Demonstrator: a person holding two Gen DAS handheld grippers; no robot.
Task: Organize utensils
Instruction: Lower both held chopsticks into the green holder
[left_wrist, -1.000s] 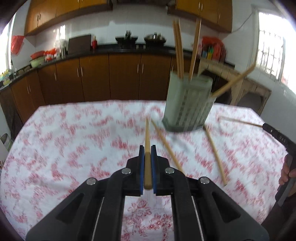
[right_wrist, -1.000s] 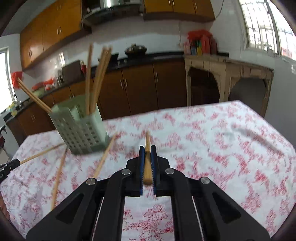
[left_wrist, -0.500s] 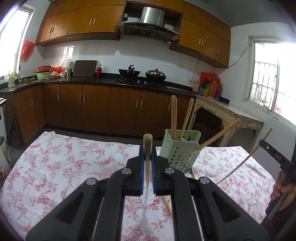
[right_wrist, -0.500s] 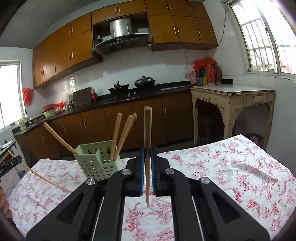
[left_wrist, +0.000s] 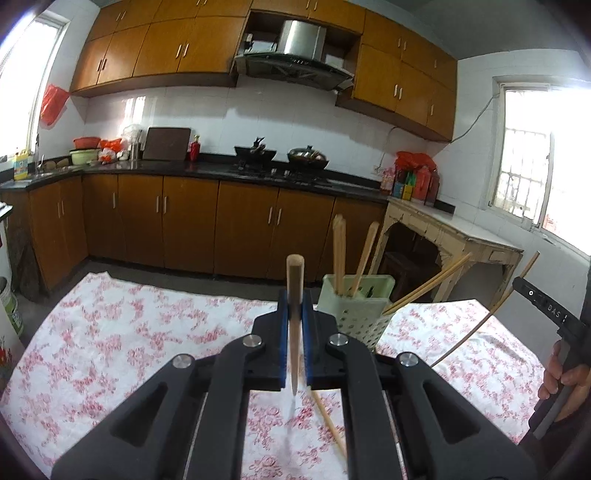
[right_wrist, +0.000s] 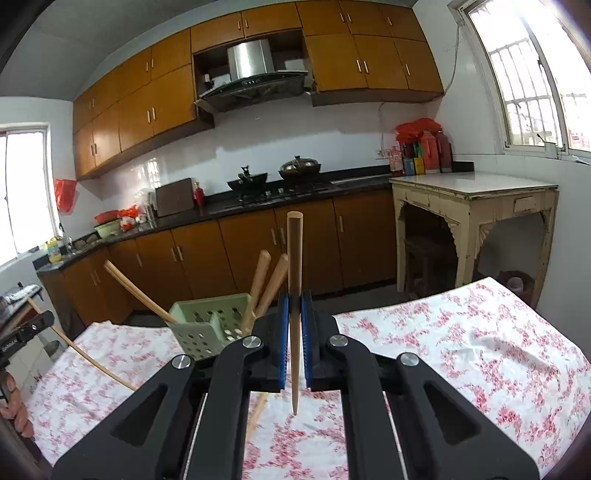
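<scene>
While each pair of tongs was clamped shut on a single chopstick, the step in hand was judged to be the carry toward the holder. The left tongs (left_wrist: 294, 325) were closed on a chopstick (left_wrist: 294, 280) that was held nearly upright, blunt end up and thin tip hanging clear above the flowered cloth of the bench (left_wrist: 129, 332). The right tongs (right_wrist: 294, 325) were closed likewise on another chopstick (right_wrist: 294, 258), also upright with its tip off the cloth.

The pale green holder (left_wrist: 356, 306) was seen standing on the bench just beyond the left tongs and a little to their right, with several chopsticks already leaning in it. One loose chopstick (left_wrist: 328, 421) was still lying on the cloth below the left tongs.

The next move, it was judged, called for each held chopstick to be brought over the open top of the holder, thin tip lowered into a free compartment, and only then released. Care would be needed so that the sticks already leaning there were not knocked, and so that the light holder was not tipped.
</scene>
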